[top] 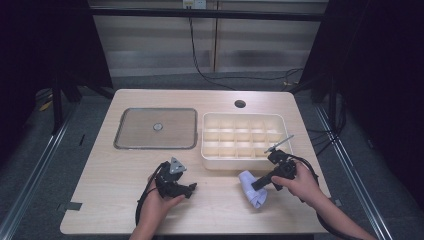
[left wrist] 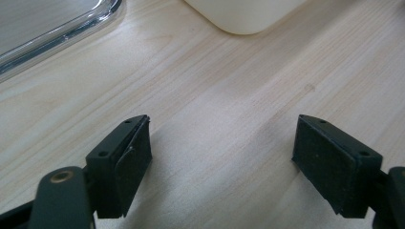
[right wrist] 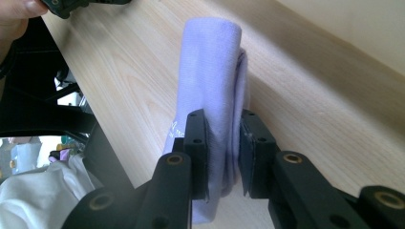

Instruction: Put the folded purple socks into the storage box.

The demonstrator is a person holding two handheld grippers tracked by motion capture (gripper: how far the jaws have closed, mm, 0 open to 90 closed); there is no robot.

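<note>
- Your left gripper (top: 186,189) rests low over the bare wood of the desk (top: 115,175), held in your left hand (top: 159,202). The jaws stand wide apart with nothing between them.
- The clear flat tray (top: 155,128) lies on the desk beyond your left gripper, well apart from it.
- The cream divided box (top: 245,140) sits just beside the tray, on its right.
- The folded lilac cloth (top: 252,189) lies on the desk near the front wall of the box.
- Your right gripper (right wrist: 223,152) is clamped on the cloth (right wrist: 210,86). The pads (right wrist: 200,143) press both faces of the fold.
- Your right hand (top: 300,185) holds that gripper near the desk's right front edge.
</note>
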